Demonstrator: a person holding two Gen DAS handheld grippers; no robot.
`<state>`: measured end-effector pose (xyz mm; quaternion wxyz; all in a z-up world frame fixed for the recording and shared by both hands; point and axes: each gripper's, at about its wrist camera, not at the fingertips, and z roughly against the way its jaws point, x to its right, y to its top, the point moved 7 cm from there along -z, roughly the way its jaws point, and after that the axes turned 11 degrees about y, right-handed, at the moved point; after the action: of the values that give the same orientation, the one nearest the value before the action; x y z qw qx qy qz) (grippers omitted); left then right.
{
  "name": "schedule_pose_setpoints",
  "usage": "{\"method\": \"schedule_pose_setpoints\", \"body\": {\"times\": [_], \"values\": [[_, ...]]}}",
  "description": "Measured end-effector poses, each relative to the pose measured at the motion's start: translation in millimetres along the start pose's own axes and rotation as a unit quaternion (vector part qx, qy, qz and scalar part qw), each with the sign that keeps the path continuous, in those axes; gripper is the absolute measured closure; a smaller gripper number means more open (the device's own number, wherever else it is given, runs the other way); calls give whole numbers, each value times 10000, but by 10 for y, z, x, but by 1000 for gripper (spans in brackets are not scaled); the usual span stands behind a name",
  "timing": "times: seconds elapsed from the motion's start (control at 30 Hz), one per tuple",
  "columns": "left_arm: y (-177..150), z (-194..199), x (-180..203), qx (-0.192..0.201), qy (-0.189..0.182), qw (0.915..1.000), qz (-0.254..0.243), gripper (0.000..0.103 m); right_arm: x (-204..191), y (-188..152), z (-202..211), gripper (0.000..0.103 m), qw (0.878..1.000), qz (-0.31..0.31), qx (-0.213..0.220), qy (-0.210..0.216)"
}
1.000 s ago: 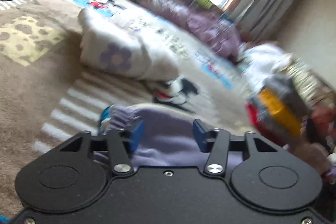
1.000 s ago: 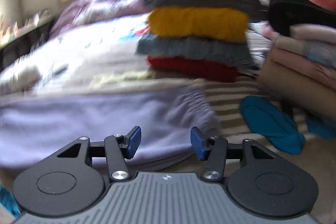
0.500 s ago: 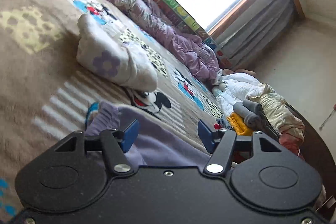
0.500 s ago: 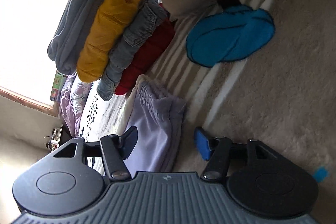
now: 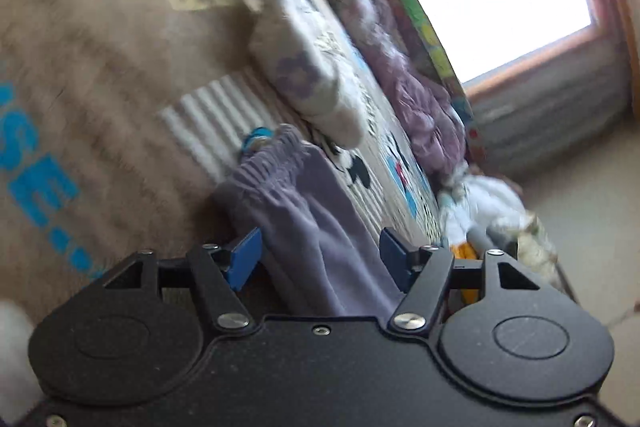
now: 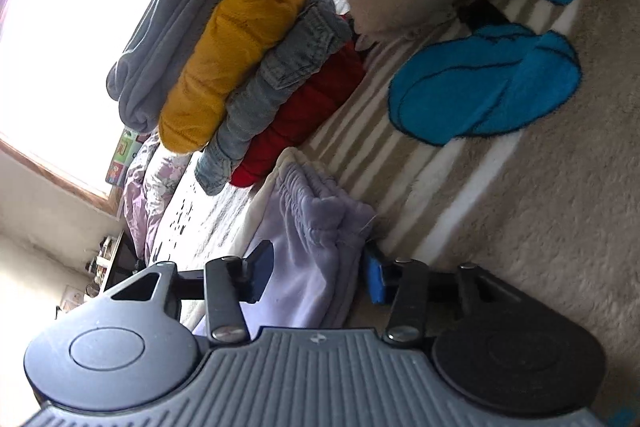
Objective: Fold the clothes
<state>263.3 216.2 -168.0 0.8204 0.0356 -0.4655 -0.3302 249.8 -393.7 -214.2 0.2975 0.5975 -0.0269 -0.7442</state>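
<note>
Lavender garment between both open tongs.

We see through two fisheye cameras, each mounted just behind its tongs and looking forward along them. Both views sit low and close over the bed, strongly tilted, facing a bright window. Both share the lilac garment up close and the folded clothes stack beyond.

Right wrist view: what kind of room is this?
Most likely a bedroom: a cartoon-print blanket spread like bedding, a stack of folded clothes on it, and a bright window behind.
</note>
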Motion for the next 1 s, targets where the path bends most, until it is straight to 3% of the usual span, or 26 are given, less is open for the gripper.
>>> {"method": "schedule_pose_setpoints", "body": {"times": [0.07,0.17,0.2,0.27,0.43,0.5,0.57,0.67,1.0], "values": [[-4,-9,-155,105,587,9976,357,37,-7,-9,-40,62,10000,69,-30,-63],[18,-31,-259,81,547,9948,858,34,25,-16,-79,78,9998,82,-9,-159],[37,-54,-241,87,481,9954,818,31,45,-16,-92,85,9998,64,6,-169],[59,-120,-229,148,439,9960,762,30,81,-14,-122,91,9999,30,33,-126],[67,-247,-156,438,567,9963,467,32,86,-28,-182,92,9998,135,80,-151],[60,-255,-130,562,605,9958,396,42,67,-34,-191,92,9996,185,98,-202],[56,-208,-119,562,586,9960,361,68,54,-38,-180,92,9995,197,122,-219],[50,-139,-103,563,558,9964,308,77,33,-33,-118,92,9996,47,198,-179],[-103,306,-79,529,439,9976,102,80,-196,-28,516,94,9984,-318,296,356]]}}
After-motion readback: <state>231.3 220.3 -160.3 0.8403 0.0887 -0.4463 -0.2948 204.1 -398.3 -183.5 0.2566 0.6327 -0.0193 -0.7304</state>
